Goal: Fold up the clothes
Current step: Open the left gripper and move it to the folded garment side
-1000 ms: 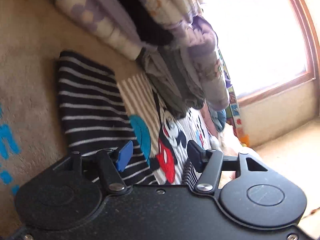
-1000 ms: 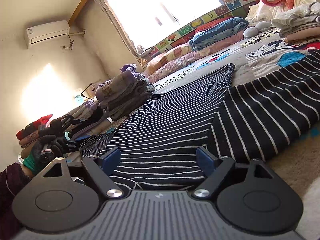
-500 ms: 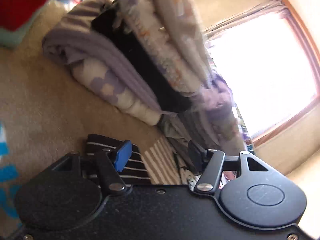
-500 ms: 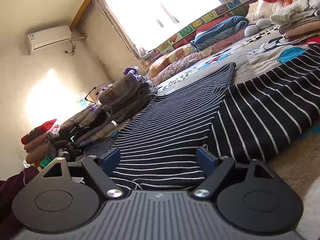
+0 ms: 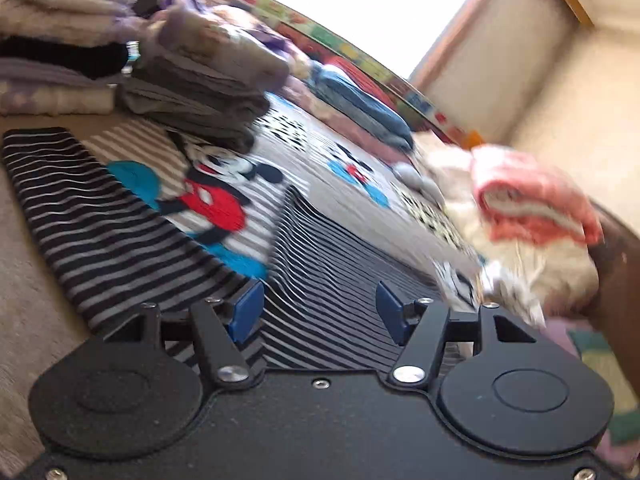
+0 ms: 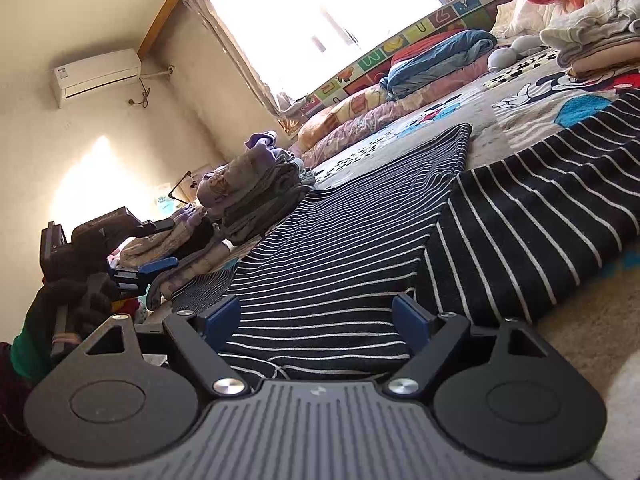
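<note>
A dark garment with fine white stripes (image 6: 340, 240) lies flat on the cartoon-mouse blanket (image 6: 520, 100). A black piece with wider white stripes (image 6: 540, 208) lies against its right side; I cannot tell whether they are one garment. My right gripper (image 6: 316, 320) is open, low at the near hem, with fabric between its blue pads (image 6: 412, 322). My left gripper (image 5: 318, 312) is open too, just above the fine-striped garment (image 5: 328, 264), with the wide-striped piece (image 5: 100, 216) to its left. In the right wrist view, a gloved hand (image 6: 80, 292) holds the left gripper (image 6: 160, 246) at the left.
Stacks of folded clothes (image 5: 192, 92) (image 6: 260, 192) stand at the blanket's far left. A pink and white bundle (image 5: 532, 200) and a folded pile (image 6: 592, 40) sit on the right. Cushions (image 6: 436, 56) line the window wall. Beige carpet (image 5: 32, 280) borders the blanket.
The left gripper has swung from facing the clothes stacks round and down over the fine-striped garment. The right gripper has barely moved. Both remain open.
</note>
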